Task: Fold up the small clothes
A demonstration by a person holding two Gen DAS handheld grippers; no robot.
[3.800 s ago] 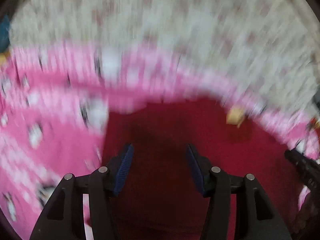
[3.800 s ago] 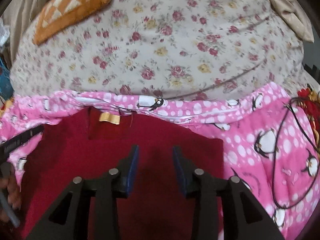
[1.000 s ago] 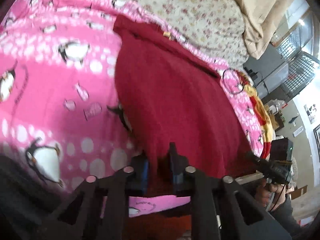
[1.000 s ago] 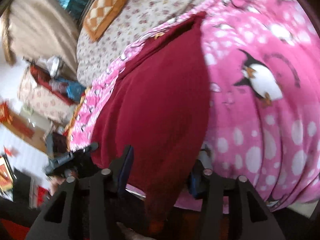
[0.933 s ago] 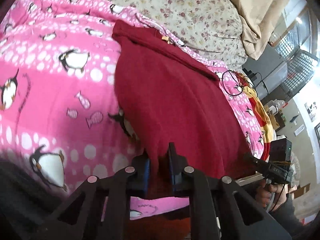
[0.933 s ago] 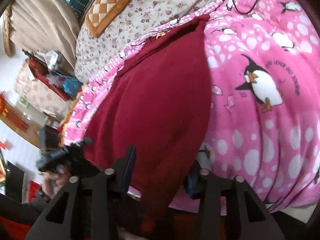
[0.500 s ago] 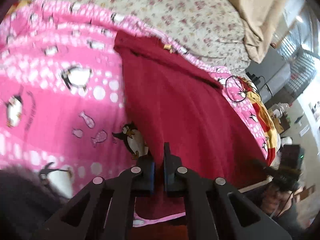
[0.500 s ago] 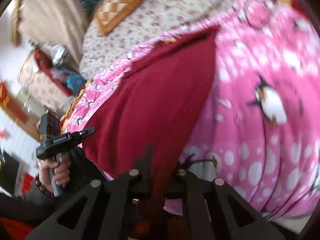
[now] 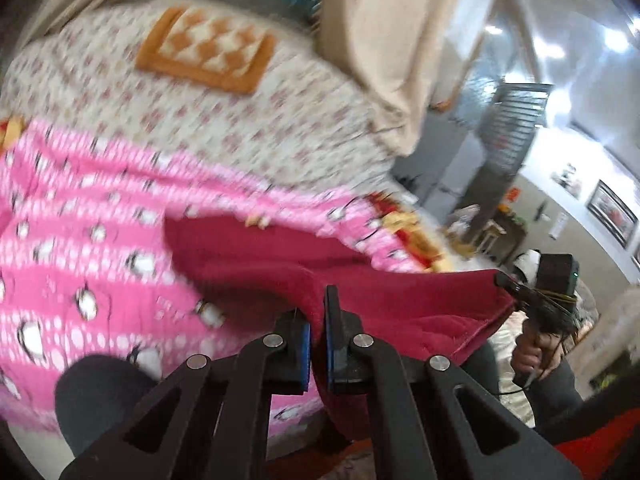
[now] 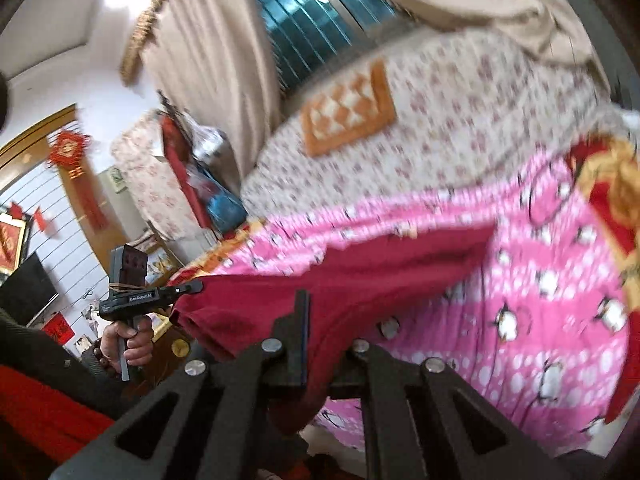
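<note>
Left gripper [image 9: 317,322]: jaws closed on the near hem of the red garment [image 9: 400,296], low centre of the left view.
Right gripper [image 10: 320,340]: jaws pinched on the same hem's other corner, bottom centre of the right view; cloth drapes over one finger.
Red garment: near edge lifted and stretched between both grippers, far edge resting on the pink blanket [image 9: 80,240], mid-frame.
Blanket: pink with penguins, spread over a floral sheet [image 9: 240,120].
Cushion [image 9: 206,54]: orange checked, upper left, on the sheet.
Curtain [image 10: 208,64]: beige, upper left of the right view.
</note>
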